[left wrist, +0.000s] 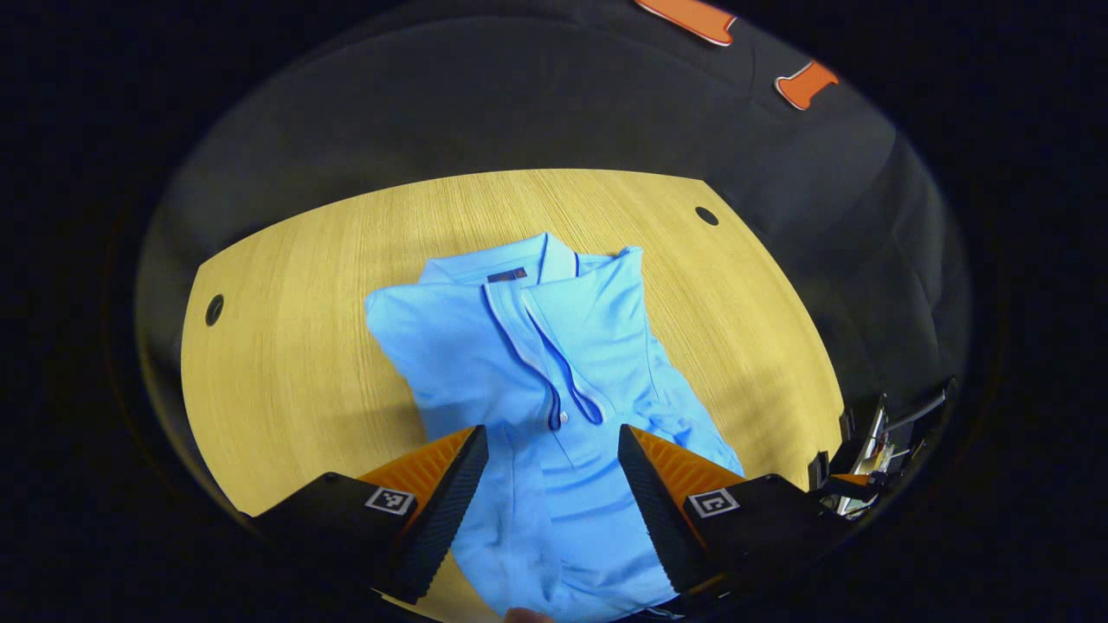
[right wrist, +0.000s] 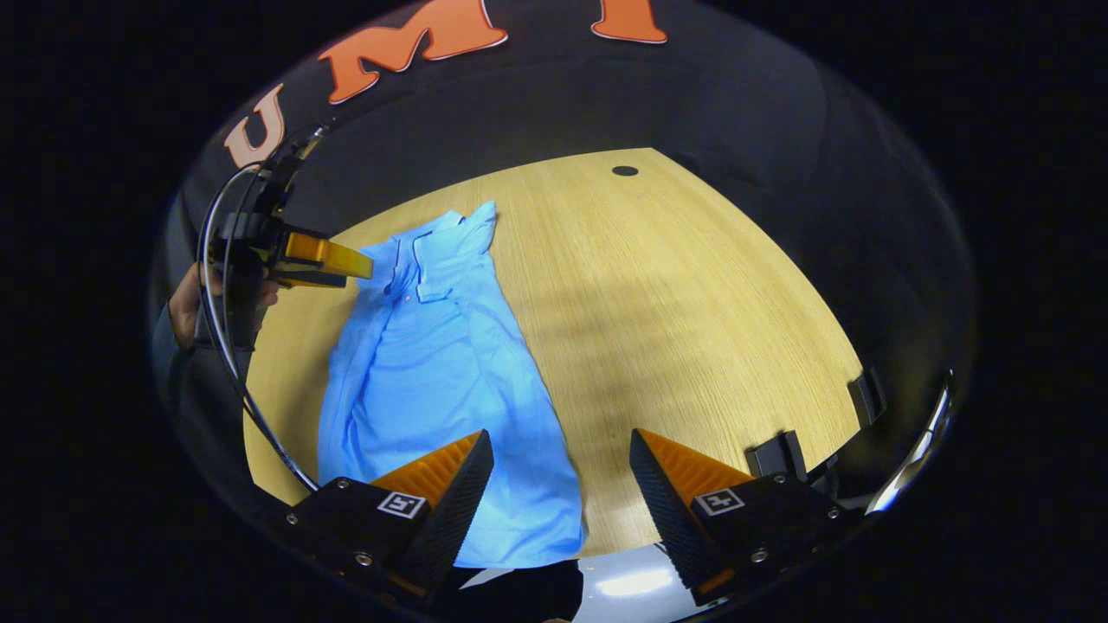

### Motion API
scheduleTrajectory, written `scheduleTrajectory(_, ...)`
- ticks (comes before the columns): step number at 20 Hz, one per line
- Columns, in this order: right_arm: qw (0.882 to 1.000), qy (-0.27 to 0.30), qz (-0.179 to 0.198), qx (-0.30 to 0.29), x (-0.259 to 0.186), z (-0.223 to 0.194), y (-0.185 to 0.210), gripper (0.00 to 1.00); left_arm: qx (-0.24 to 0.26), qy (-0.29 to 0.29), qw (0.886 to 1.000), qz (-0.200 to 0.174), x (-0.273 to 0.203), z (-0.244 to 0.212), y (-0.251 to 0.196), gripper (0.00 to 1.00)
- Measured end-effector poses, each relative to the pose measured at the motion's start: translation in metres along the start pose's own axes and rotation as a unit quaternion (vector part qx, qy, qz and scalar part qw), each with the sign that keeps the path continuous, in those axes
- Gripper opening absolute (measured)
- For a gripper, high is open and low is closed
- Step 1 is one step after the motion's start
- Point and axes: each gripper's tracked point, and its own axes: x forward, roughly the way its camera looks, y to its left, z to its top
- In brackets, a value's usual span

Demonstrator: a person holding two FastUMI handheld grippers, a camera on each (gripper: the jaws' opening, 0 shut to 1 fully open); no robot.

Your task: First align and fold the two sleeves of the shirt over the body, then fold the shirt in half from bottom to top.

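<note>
The shirt [left wrist: 554, 363] is soft matt knit cloth; the table [left wrist: 294, 346] is smooth matt wood.

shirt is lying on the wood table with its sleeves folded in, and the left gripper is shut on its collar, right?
Not quite. The left gripper is open above the shirt, its fingers apart and holding nothing, as the left gripper view shows. The rest holds: sleeves folded in, shirt lying on the wood table.

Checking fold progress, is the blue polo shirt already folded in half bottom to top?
Not yet. The light blue polo shirt lies as a long narrow strip on the wooden table, sleeves folded in.
</note>
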Motion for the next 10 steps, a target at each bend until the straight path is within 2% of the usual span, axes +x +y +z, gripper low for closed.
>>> scheduleTrajectory(3, 0.999, 0.014, 0.020, -0.030, 0.003, -0.014, 0.002, 0.97, 0.002, -0.004, 1.000, 0.027, -0.024, -0.033, 0.007, 0.99)
scheduleTrajectory(10, 0.994, 0.033, 0.061, -0.080, 0.003, -0.044, 0.007, 0.97, -0.039, -0.006, 0.998, 0.048, -0.068, -0.123, 0.002, 0.99)
